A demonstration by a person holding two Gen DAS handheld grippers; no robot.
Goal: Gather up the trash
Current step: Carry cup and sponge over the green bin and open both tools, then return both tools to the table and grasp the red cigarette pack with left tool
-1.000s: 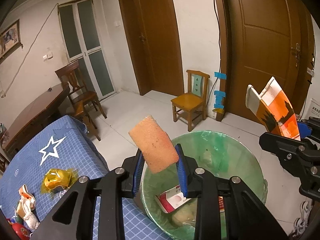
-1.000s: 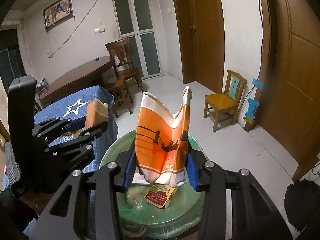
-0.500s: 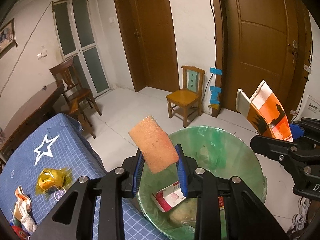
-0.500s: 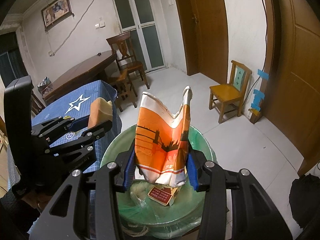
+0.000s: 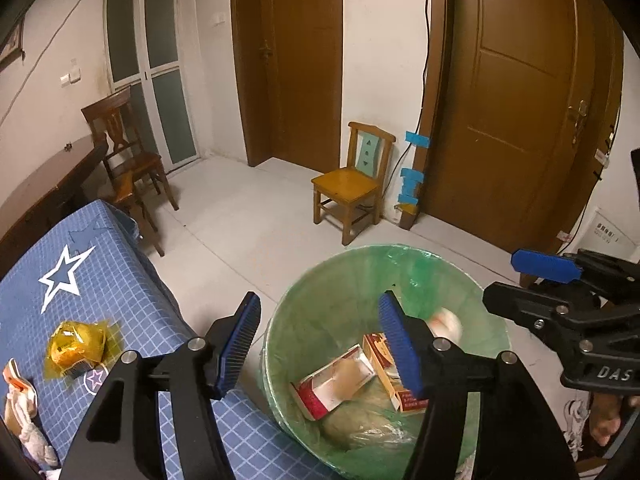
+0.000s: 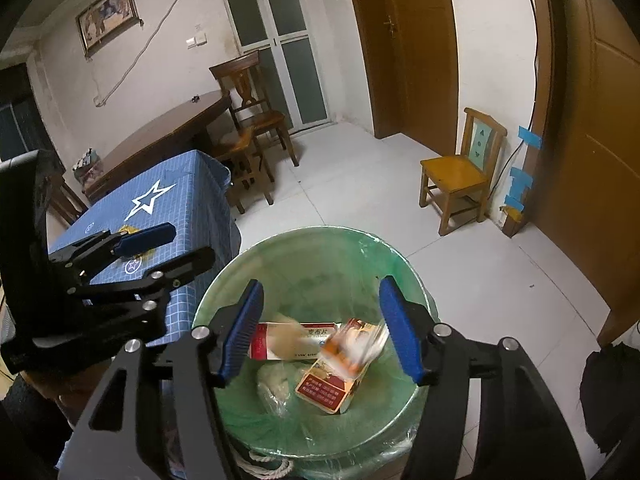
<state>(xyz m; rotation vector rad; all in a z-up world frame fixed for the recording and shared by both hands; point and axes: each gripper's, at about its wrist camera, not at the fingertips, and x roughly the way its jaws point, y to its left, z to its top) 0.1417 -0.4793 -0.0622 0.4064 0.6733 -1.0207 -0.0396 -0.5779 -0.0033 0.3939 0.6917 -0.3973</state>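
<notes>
My left gripper point(image 5: 318, 344) hangs over the green-lined trash bin point(image 5: 400, 252); its jaws are opening with nothing between them. A tan sponge point(image 6: 282, 330) shows as a blur inside the bin, over a red-and-white box point(image 5: 336, 380). My right gripper point(image 6: 320, 328) is above the same bin point(image 6: 304, 236), its jaws also opening and empty. The orange-and-white carton point(image 6: 356, 344) is a falling blur below it. Each gripper appears in the other's view: the right one point(image 5: 520, 280) and the left one point(image 6: 172, 246).
A table with a blue checked star cloth point(image 5: 100, 292) stands left of the bin, bearing a yellow wrapper point(image 5: 76, 344) and more scraps point(image 5: 16, 392) at its near edge. A small yellow chair point(image 5: 348, 188), dark wooden chairs and brown doors stand beyond on the white floor.
Both grippers opened. The sponge left the left jaws and the orange carton left the right jaws; both dropped into the bin. Both hands moved slightly lower over the bin.
</notes>
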